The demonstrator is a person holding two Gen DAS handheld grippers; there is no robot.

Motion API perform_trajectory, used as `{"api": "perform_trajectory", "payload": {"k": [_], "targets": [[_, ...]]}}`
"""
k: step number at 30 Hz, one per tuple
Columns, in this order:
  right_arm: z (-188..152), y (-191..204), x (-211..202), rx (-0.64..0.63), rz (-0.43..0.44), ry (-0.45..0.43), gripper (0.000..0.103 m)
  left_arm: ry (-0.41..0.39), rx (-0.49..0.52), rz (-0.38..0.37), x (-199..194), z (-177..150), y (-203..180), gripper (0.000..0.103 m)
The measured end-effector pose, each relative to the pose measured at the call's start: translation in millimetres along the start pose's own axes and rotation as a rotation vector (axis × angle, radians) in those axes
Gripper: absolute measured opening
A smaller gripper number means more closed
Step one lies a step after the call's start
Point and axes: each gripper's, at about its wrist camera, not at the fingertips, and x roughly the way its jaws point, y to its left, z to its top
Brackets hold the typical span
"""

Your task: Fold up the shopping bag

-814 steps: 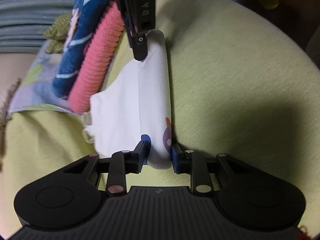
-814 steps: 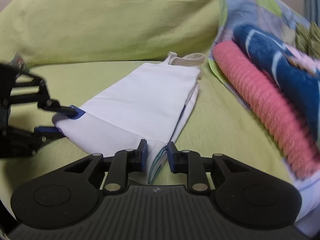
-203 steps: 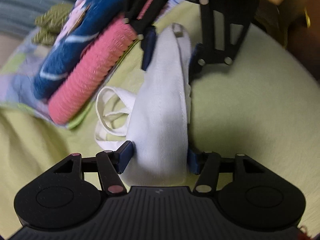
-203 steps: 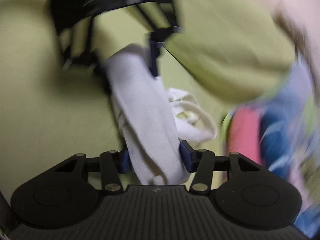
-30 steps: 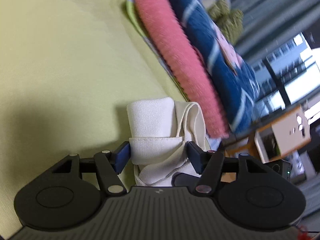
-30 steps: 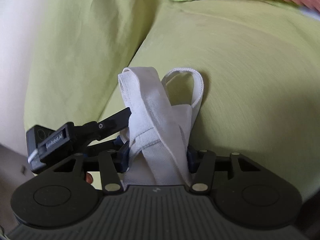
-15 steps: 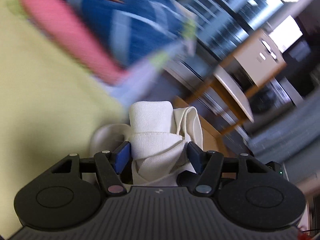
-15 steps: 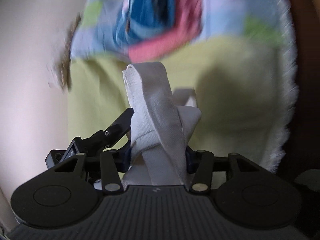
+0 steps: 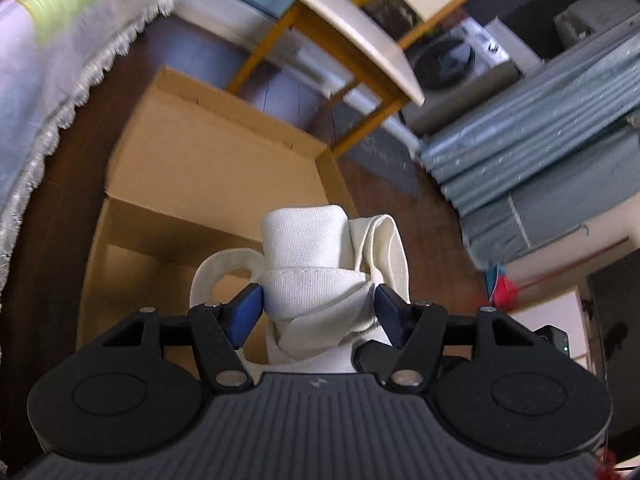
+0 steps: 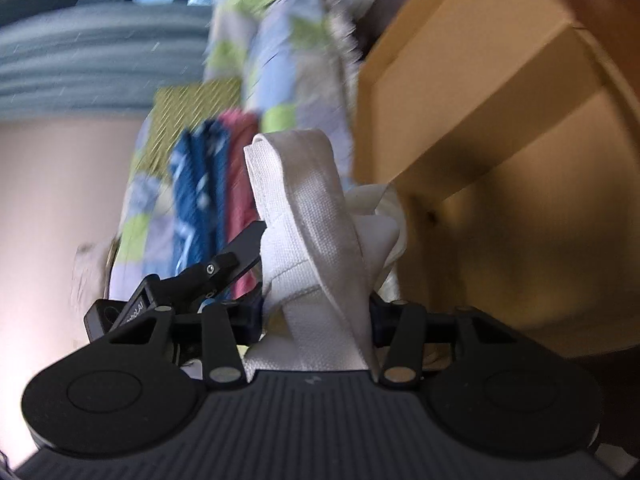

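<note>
Left wrist view: rolled white shopping bag (image 9: 308, 264) bound by its handles.

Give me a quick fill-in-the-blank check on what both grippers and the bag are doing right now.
1. The rolled white shopping bag is clamped between the blue pads of the left gripper and also held by the ____ gripper.
2. Below the bag sits an open ____ box.
3. The roll is bound by the bag's own ____, wrapped across it.
4. A wooden ____ stands beyond the box.

Missing words: right; cardboard; handle; chair
</note>
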Motion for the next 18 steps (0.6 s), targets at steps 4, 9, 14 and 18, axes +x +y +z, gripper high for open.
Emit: {"api": "perform_trajectory", "payload": {"k": [4,9,14,18], "targets": [[5,-35,5,0.117,-0.041,-0.051,0.043,0.056,0.028,0.041,24,0,12,0.059],[5,-55,20,0.136,-0.144,-0.080,0.042,0.042,-0.003,0.066,21,-4,37,0.059],[10,-35,29,-0.032,-0.337,-0.121,0.042,-0.032,-0.012,0.088,-6,-8,64,0.059],[5,-11,54,-0.260,-0.628,-0.147,0.042,-0.068,-0.001,0.176,-24,-16,82,0.059]]}}
